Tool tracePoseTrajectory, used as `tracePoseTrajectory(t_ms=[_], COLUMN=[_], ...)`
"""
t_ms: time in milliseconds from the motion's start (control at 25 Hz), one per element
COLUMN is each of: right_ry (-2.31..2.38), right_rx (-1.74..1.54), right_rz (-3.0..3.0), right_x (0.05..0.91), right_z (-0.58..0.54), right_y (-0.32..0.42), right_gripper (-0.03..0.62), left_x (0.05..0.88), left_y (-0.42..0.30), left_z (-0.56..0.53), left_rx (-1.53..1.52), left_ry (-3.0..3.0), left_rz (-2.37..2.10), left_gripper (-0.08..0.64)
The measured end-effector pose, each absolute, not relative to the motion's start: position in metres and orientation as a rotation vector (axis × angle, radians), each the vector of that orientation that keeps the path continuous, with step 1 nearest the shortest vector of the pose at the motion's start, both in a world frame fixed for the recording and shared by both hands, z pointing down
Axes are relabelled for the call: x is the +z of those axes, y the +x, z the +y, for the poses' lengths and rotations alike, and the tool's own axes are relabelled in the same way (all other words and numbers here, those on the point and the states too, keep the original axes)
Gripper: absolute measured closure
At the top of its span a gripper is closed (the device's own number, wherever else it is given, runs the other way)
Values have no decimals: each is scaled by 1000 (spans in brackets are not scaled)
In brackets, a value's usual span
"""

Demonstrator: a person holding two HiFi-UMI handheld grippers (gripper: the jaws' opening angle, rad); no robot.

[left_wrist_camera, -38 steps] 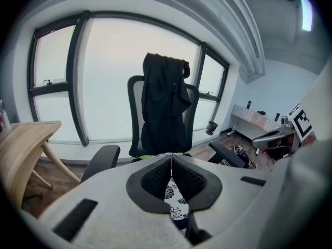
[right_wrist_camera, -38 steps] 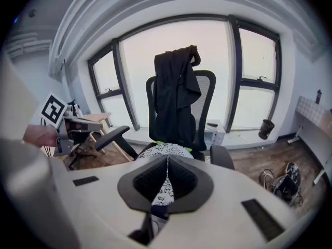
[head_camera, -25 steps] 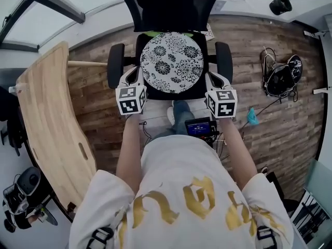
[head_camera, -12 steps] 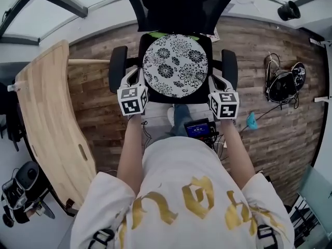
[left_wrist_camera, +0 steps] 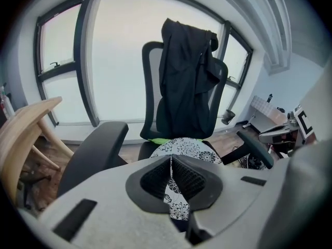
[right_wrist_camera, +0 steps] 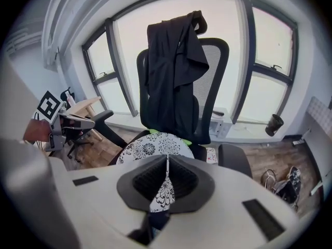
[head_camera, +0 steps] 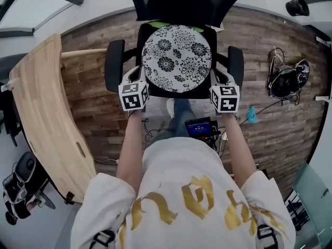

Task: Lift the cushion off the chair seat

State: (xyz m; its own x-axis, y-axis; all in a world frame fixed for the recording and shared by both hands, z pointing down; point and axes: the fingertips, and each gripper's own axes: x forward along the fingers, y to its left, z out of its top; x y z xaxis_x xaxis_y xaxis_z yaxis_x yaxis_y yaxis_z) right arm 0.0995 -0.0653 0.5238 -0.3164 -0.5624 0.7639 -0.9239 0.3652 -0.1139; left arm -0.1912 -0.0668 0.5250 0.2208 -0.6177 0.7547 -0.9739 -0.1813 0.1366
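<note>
A round white cushion [head_camera: 176, 58] with black flower print lies flat on the black office chair's seat [head_camera: 155, 91]. My left gripper [head_camera: 139, 72] hangs shut by the cushion's front left edge, inside the left armrest [head_camera: 114, 64]. By the front right edge my right gripper [head_camera: 216, 75] is also shut, inside the right armrest [head_camera: 236, 61]. In the left gripper view the closed tips [left_wrist_camera: 171, 157] point at the cushion [left_wrist_camera: 189, 145], with nothing between them. The right gripper view shows the same: tips [right_wrist_camera: 167, 157] together, the cushion [right_wrist_camera: 150, 145] beyond them. Whether either gripper touches the cushion is not visible.
A black jacket [left_wrist_camera: 187, 77] hangs over the chair's backrest. Something green [head_camera: 155, 26] peeks out behind the cushion. A curved wooden table [head_camera: 41, 113] stands at the left. Cables and a black device [head_camera: 285, 79] lie on the wooden floor at the right, near a turquoise item [head_camera: 251, 115].
Both grippers have sunk toward the seat and now sit closer beside the cushion's front edge. Their jaws stayed shut. The cushion has not moved.
</note>
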Motion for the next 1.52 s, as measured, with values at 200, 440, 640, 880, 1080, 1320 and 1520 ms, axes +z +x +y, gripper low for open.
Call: tracePoseTrajectory(t_ms=[200,440,640,880,1080,1320,1520], right_ry=[1272,1211,1187,1223,1217,1242,1281], right_rx=[733,765,788,764,802,823,822], right_rz=[-1952,-1912,-1888,-1856,-1804,-1736,-1697], right_x=[548,586,612,638,668,705,730], right_z=[-74,-80,-90,-108,-113,-116,-122], right_y=[99,94,88,94,100,111,120], right_gripper=[578,578,577,577,574,486,466], left_x=[558,595,628,666,696,733,754], left_y=[-195,-199,-203,-213,-221,-225,-234], left_z=[-67,-69,-72,-73,-70,-59,-57], left_rx=[775,840,911,945,977,1009,971], left_ry=[1819,1762,1722,1640,1593,1525,1443], left_rz=[-1433,-1406,-1371,-1355,-1334,-1319,-1369], left_gripper=[546,546,546,546,546,538,439])
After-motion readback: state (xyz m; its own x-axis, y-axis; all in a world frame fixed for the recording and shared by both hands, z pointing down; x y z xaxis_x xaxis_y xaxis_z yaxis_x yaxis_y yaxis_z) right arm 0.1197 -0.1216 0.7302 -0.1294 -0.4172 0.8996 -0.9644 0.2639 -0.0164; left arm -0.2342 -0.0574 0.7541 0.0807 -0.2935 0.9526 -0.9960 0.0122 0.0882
